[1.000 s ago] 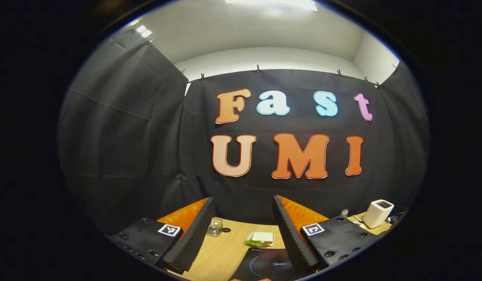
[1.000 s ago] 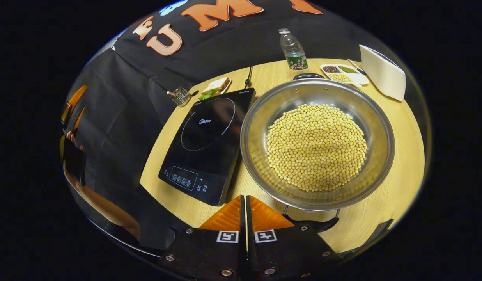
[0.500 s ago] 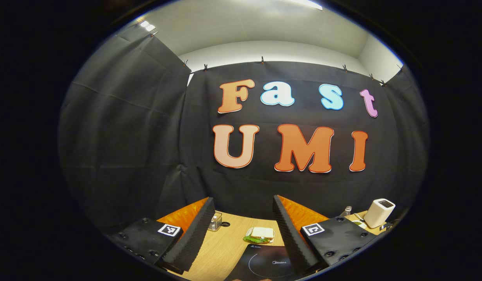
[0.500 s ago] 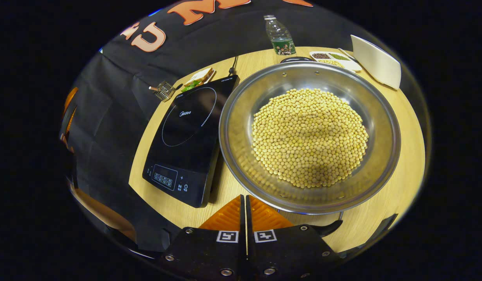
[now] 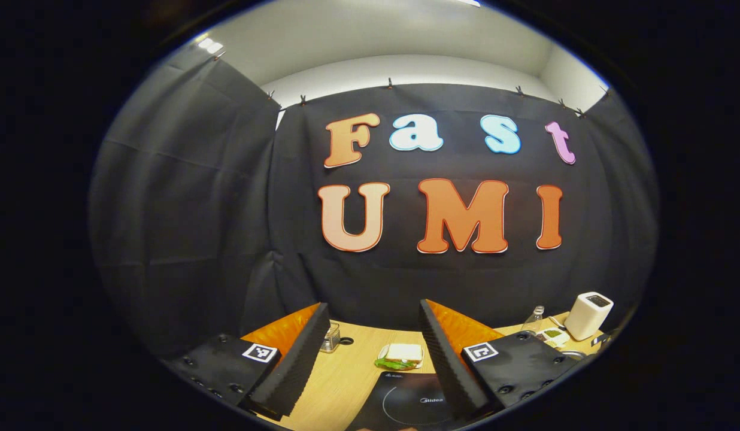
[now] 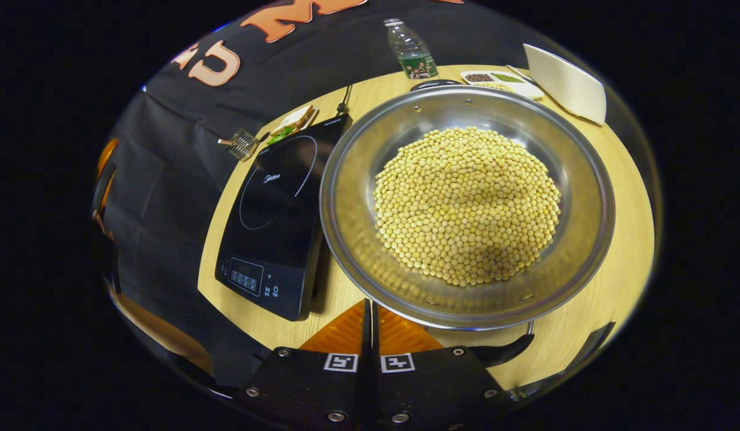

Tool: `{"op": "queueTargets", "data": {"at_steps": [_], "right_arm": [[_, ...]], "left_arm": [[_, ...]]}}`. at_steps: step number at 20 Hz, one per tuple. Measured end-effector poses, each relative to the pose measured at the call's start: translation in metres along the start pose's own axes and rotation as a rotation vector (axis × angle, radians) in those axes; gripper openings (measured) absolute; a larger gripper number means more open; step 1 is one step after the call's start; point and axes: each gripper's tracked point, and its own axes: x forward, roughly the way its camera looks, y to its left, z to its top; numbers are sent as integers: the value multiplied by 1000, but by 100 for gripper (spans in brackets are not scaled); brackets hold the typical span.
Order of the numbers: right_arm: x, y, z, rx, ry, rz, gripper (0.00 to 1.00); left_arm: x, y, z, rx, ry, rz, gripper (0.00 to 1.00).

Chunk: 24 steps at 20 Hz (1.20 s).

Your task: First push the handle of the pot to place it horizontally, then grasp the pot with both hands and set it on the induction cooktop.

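A wide steel pot point(image 6: 352, 179) heaped with yellow beans point(image 6: 466, 203) stands on the wooden table point(image 6: 621, 263), right of the black induction cooktop point(image 6: 280, 197). One black pot handle point(image 6: 505, 353) points toward me, partly hidden behind my right gripper point(image 6: 370, 306). The other handle point(image 6: 436, 84) is at the far rim. The right gripper is shut on nothing, its tips at the pot's near rim. My left gripper point(image 5: 373, 306) is open and held above the table's near edge, with the cooktop point(image 5: 412, 407) below it.
At the back of the table are a water bottle point(image 6: 409, 51), a tray of beans point(image 6: 496, 79), a white appliance point(image 6: 564, 90), a sandwich plate point(image 6: 292, 123) and a small wire holder point(image 6: 241, 143). A person's forearm point(image 6: 160, 323) shows at the lower left.
The right gripper has closed in on the pot, which now looks larger and reaches its tips. The left gripper view has dipped a little, showing more table.
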Motion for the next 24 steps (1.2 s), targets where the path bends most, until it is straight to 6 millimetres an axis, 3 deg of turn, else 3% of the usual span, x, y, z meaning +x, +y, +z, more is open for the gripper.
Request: {"op": "queueTargets", "data": {"at_steps": [3, 8, 17, 24], "right_arm": [[-4, -18, 3, 12, -13, -36, 0], [-14, -55, 10, 33, -55, -117, 0], [-24, -80, 11, 31, -68, -154, 0], [-36, -122, 20, 76, -87, -228, 0]], "left_arm": [[1, -24, 5, -42, 0, -71, 99], [-4, -28, 10, -54, -10, -80, 98], [-14, -27, 20, -56, -31, -77, 98], [-9, -32, 18, -65, -26, -89, 98]]}}
